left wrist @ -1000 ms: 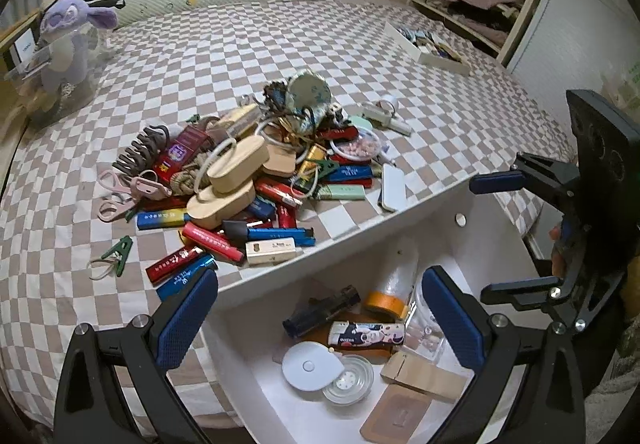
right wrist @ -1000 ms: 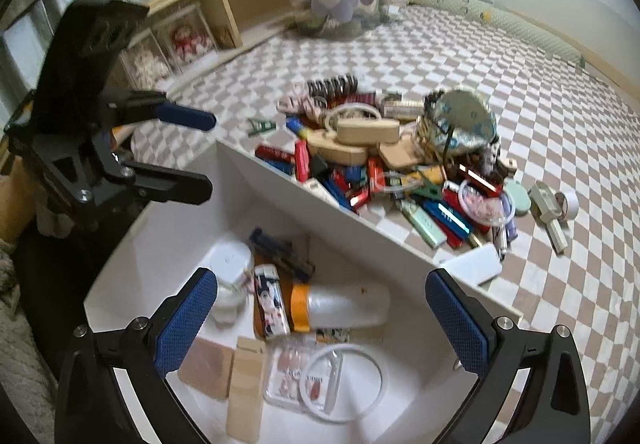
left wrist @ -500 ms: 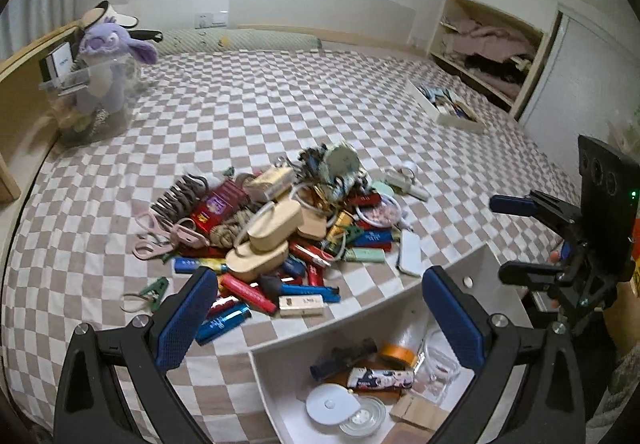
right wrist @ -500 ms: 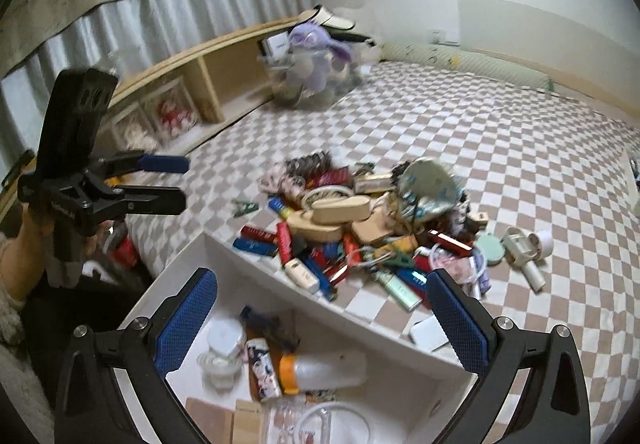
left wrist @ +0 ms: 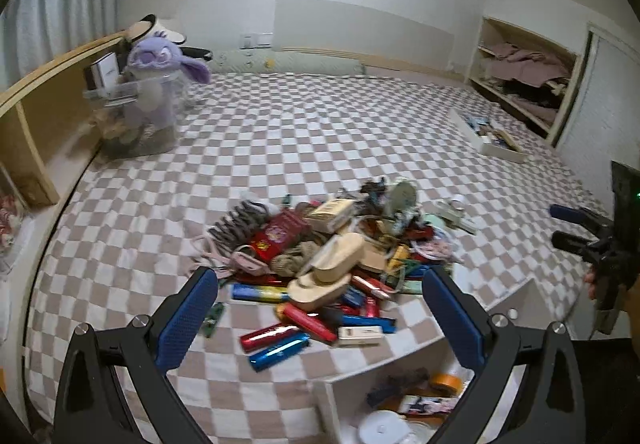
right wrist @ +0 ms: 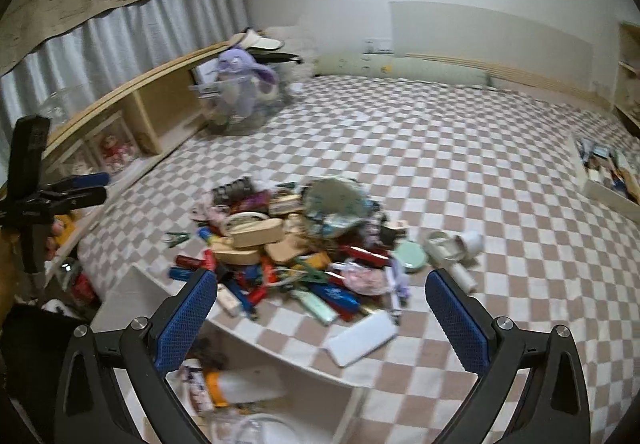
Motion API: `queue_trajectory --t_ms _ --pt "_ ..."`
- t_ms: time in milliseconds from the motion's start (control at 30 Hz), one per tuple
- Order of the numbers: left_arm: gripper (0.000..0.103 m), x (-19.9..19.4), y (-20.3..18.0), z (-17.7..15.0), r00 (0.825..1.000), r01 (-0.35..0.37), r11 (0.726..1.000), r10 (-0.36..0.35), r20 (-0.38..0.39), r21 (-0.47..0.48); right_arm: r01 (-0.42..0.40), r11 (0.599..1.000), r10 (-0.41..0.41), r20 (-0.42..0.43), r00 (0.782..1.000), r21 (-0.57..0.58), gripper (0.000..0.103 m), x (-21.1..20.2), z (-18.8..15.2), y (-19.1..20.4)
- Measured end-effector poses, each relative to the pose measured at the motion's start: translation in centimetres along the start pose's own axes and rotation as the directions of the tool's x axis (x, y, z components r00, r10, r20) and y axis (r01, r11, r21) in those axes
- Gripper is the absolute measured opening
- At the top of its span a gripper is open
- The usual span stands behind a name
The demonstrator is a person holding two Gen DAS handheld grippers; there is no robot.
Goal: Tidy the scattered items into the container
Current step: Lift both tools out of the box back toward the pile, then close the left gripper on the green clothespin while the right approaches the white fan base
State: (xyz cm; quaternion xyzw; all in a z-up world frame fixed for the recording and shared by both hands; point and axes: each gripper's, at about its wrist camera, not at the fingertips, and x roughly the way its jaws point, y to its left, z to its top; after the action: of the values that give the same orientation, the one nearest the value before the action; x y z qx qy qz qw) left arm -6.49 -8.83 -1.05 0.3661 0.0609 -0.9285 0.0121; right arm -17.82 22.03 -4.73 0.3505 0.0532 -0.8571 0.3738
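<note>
At twelve o'clock from both grippers, pile of scattered items (left wrist: 332, 260) is lying on checkered bedspread (left wrist: 320, 132); white container (right wrist: 160, 308) is sitting at six. Left gripper (left wrist: 320, 308) and right gripper (right wrist: 320, 308) are hanging spread wide, empty. Advisable: taking one edge piece singly.

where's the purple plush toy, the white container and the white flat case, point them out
purple plush toy (left wrist: 154, 56), left wrist view, on its head
white container (left wrist: 326, 402), left wrist view, on its near left wall
white flat case (right wrist: 362, 338), right wrist view, on its top face

Checked cloth bedspread (left wrist: 360, 132), glossy plastic lighters (left wrist: 280, 340), smooth wooden blocks (left wrist: 336, 256)
</note>
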Motion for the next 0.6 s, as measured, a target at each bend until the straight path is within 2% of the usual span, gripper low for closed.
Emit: queue_trajectory --t_ms 100,200,300,433,600 --pt "0.103 1.2 1.7 -0.2 0.999 -0.019 0.999 0.018 -0.03 -0.035 0.023 0.999 -0.022 -0.018 1.0 0.047 0.103 0.3 -0.4 -1.7" --pt "0.103 3.1 3.4 -0.8 0.994 -0.065 0.996 0.059 -0.097 -0.064 0.038 0.996 -0.035 -0.039 0.999 0.079 0.103 0.6 -0.8 -2.9" --pt "0.103 5.6 5.1 -2.0 0.977 -0.111 0.99 0.093 -0.19 -0.087 0.045 0.994 -0.039 -0.058 0.998 0.103 0.103 1.1 -1.2 -3.7" --pt "0.103 8.4 7.0 -3.7 0.947 -0.158 0.983 0.123 -0.296 -0.098 0.05 0.984 -0.035 -0.084 0.996 0.174 0.103 2.1 -1.6 -5.3" --pt "0.103 10.2 8.7 -4.8 0.923 -0.171 0.973 0.104 -0.37 -0.154 0.072 0.946 -0.033 -0.126 0.991 0.317 0.103 3.7 -2.2 -8.1"
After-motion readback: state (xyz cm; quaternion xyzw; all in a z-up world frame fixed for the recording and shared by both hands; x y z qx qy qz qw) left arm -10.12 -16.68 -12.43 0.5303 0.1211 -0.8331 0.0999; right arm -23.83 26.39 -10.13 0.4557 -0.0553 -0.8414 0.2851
